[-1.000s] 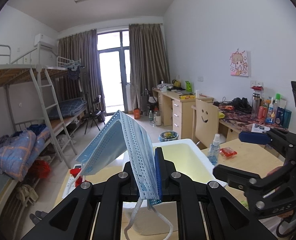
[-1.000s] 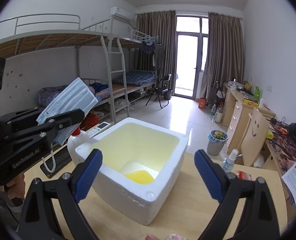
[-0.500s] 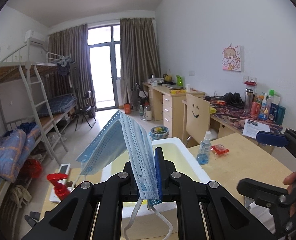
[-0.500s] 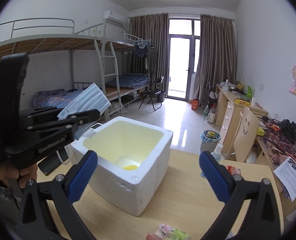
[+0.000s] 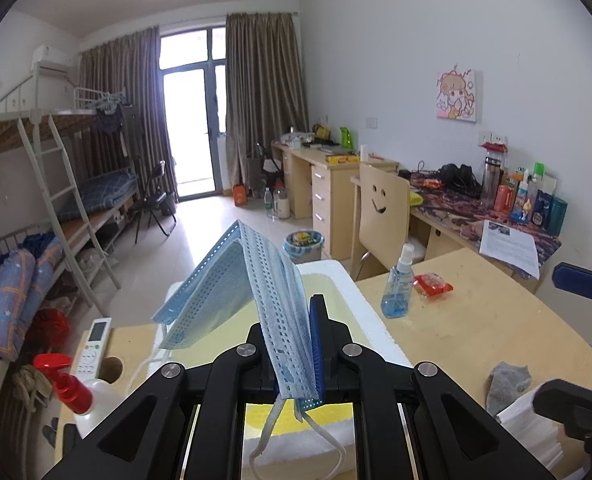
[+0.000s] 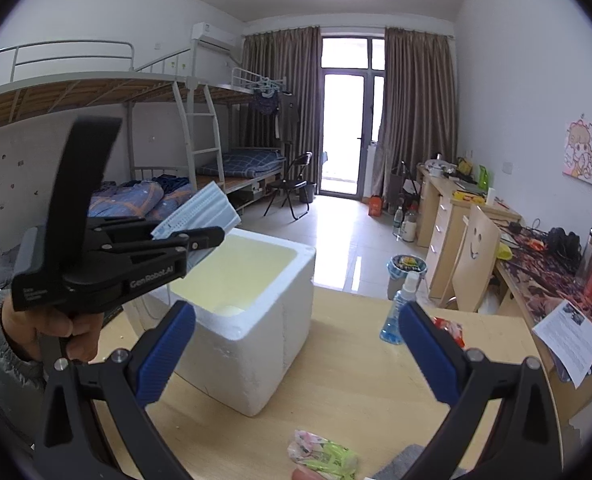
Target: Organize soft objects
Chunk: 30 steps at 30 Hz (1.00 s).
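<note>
Fingers (image 5: 316, 344) pinch mask (image 5: 251, 292), hiding foam box (image 5: 370, 320) interior.

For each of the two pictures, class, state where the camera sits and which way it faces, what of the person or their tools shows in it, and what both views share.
Left wrist: sits on the left gripper, looking along its shut fingers over the foam box toward the desks; it pinches the face mask.
Right wrist: sits on the right gripper, fingers wide apart, facing the box, bunk beds and balcony door; a hand and sleeve show.
Shared: box, mask, spray bottle, smiley chair.
</note>
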Tool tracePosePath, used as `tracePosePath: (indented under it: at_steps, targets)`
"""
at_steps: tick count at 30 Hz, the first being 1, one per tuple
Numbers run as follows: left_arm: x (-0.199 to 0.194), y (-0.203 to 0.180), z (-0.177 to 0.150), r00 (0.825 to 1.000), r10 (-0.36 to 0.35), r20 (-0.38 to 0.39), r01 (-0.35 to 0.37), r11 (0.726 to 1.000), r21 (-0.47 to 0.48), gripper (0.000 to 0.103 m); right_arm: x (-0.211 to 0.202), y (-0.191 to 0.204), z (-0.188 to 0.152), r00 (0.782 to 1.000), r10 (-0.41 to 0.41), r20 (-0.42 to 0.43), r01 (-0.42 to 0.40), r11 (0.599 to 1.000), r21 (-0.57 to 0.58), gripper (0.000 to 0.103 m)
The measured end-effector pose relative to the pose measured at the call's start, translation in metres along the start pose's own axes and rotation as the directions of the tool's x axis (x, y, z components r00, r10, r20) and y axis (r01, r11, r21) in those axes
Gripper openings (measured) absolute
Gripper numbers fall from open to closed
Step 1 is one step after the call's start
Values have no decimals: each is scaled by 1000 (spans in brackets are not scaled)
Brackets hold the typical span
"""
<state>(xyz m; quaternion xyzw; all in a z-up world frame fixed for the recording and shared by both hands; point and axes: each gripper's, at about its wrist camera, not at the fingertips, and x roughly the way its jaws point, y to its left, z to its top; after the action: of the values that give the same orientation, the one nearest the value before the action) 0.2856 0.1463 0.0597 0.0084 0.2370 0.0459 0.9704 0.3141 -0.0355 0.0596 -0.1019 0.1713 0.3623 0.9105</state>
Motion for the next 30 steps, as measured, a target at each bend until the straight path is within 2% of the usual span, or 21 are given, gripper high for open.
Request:
tracePosePath:
  at_steps: [10, 12, 14, 15, 17, 22, 30]
  targets:
    - [13, 1, 2, 1000, 8, -20, -8, 1000, -4, 13, -2, -1, -5, 1000, -18, -18, 19, 1000, 20, 103]
    - [14, 0, 3, 1000, 3, -23, -3, 1000, -1, 19, -4, -1, -6, 1000, -20, -18, 20, 1000, 24, 103]
    - [15, 0, 3, 1000, 5, -22, -5, 1000, -2, 39, -5, -1, -6, 1000, -22, -19, 23, 999, 27, 103]
    - [15, -1, 3, 1000, 6, -18, -6, 1000, -1, 46, -5, -1, -7, 1000, -24, -19, 24, 999, 28, 103]
    - [15, -2, 4, 1000, 10, -10, -10, 1000, 0, 72, -6, -2, -7, 999, -27, -20, 28, 999, 31, 103]
    - [11, -7, 5, 1000, 18, 12, -18, 1000, 8, 90, -12, -5, -7, 999, -31, -10, 32, 999, 42, 103]
    - [-15, -16, 8, 999, 17, 42, -17, 1000, 4, 93, -28, -6, -6, 999, -41, 14, 40, 997, 64, 103]
